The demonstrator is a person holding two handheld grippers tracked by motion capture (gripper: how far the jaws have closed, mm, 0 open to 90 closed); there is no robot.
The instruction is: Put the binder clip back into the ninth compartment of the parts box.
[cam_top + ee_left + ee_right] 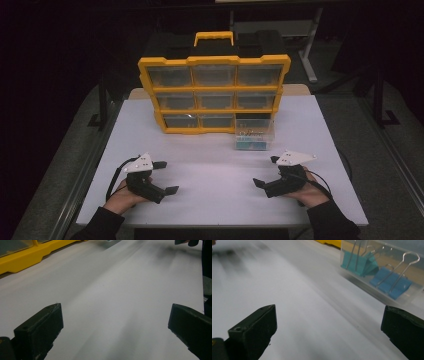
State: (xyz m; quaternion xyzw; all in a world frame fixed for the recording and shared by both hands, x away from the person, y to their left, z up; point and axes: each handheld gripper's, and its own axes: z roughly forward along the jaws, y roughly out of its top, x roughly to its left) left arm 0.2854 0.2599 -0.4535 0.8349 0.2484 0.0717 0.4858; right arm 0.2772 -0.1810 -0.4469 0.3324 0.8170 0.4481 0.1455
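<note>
Workshop: yellow parts organizer [214,95], table [215,200]

Light: dim room, black surroundings; the tabletop [220,165] is lit brightest from overhead.
Blur: both gripper views smear with streaks.
Shadows: soft, faint.

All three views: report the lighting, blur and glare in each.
High view: table brightly lit, surroundings nearly black, slight glare on a lower drawer. Left gripper view: table streaked with blur, jaws sharper. Right gripper view: blurred table, binder clips fairly clear.

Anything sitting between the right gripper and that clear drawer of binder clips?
Nothing: in the high view, bare white table separates the right gripper from the clear drawer holding blue binder clips.
</note>
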